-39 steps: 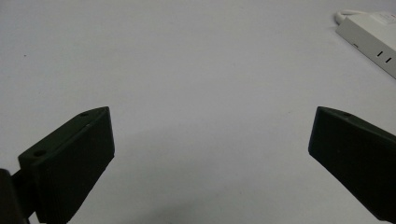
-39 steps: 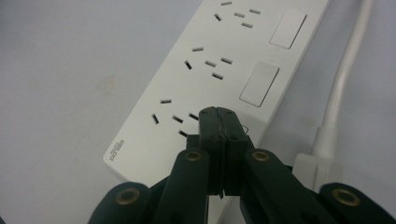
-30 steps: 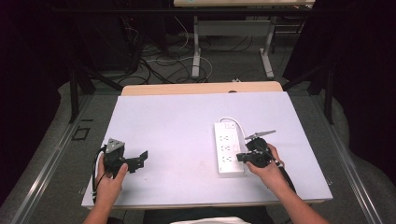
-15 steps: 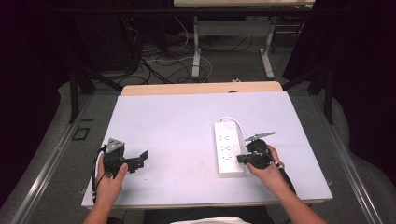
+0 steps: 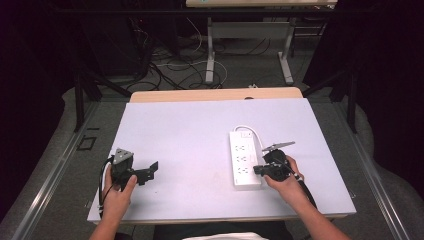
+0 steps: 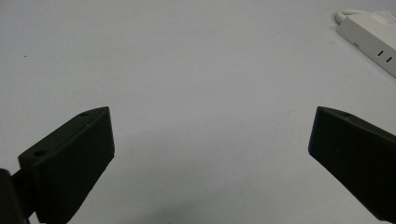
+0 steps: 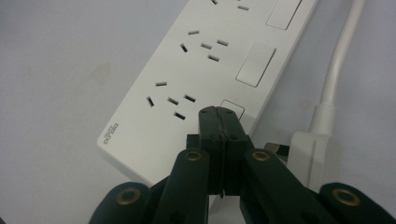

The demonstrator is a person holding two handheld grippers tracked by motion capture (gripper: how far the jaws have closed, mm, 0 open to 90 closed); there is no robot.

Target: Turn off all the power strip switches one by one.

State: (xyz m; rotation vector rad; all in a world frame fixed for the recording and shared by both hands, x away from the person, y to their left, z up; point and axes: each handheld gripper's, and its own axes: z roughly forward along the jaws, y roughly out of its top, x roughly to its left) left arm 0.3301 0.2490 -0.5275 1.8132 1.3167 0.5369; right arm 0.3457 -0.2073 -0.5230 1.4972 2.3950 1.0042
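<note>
Power strip (image 5: 245, 160) lies toward the tabletop's right edge, nearer the front edge, its plug (image 7: 312, 150) loose on the surface beside its near end. The right gripper (image 7: 219, 114) is clenched on nothing, its tip over the nearest rocker switch (image 7: 232, 108); whether it touches is unclear. The left gripper (image 6: 210, 154) rests released near the front-left corner. A push from this angle could skid the unbraced strip or slip onto the neighbouring socket instead of tipping the switch.
</note>
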